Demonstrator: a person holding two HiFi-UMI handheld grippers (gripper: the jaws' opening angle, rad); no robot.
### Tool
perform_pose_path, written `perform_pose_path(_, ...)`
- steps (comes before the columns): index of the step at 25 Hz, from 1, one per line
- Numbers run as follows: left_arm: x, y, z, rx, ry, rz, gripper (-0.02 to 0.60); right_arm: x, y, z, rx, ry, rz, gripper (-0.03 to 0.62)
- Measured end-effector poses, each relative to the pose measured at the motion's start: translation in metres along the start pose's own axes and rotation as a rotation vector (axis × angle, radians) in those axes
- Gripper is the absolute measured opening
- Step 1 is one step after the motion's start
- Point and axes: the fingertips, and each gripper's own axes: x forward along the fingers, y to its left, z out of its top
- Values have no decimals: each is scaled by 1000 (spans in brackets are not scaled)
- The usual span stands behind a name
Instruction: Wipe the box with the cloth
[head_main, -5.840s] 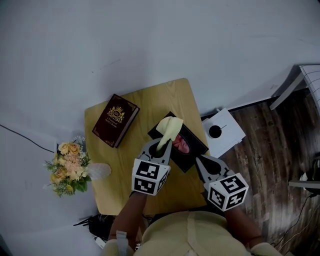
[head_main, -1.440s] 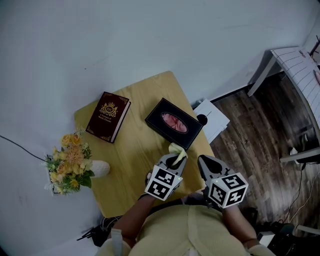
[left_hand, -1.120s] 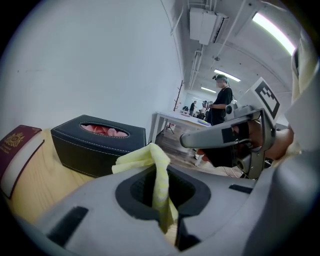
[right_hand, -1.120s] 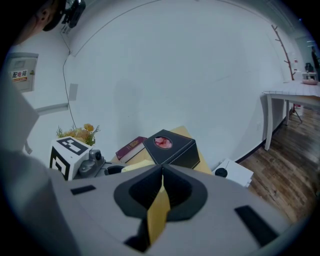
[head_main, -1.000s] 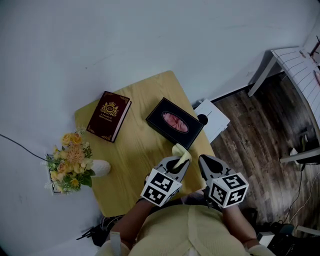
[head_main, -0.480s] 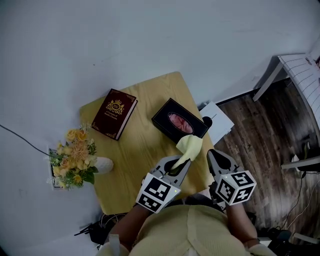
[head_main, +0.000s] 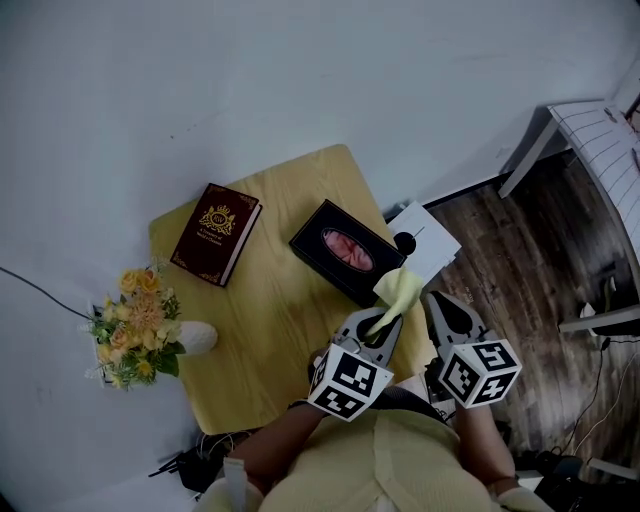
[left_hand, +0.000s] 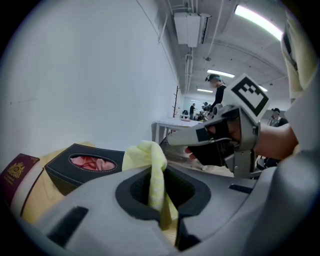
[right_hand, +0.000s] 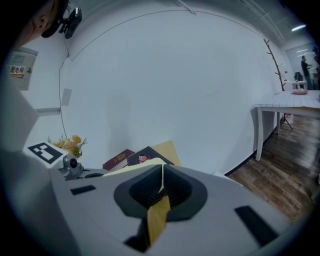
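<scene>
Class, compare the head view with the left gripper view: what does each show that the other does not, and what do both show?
Only the head view shows the flowers and the white box on the floor. Only the left gripper view shows the ceiling lights and people far behind. Both show the cloth held in the left gripper, the black box, the red book and the right gripper.

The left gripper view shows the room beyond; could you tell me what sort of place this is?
Probably a lab or workshop hall, not a home: exposed ceiling ducts, strip lights, and people standing by a white table in the distance.
</scene>
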Motion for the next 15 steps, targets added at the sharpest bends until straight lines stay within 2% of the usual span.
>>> perform_pose_path(5,26,-13,-7,-20,21,-26,35,-1,-12,-4,20,15,-7,31)
perform_pose_path(8,43,-10,-12,-53,35,7,35,-1,-18,-1,50,9,2,31)
perform_pose_path(12,63,-9,-26,-82,82,39,35,3,-26,1,36,17,2,31)
perform_pose_path(15,70,-1,-28,-118,76,83,35,7,-30,-2,44,35,11,31)
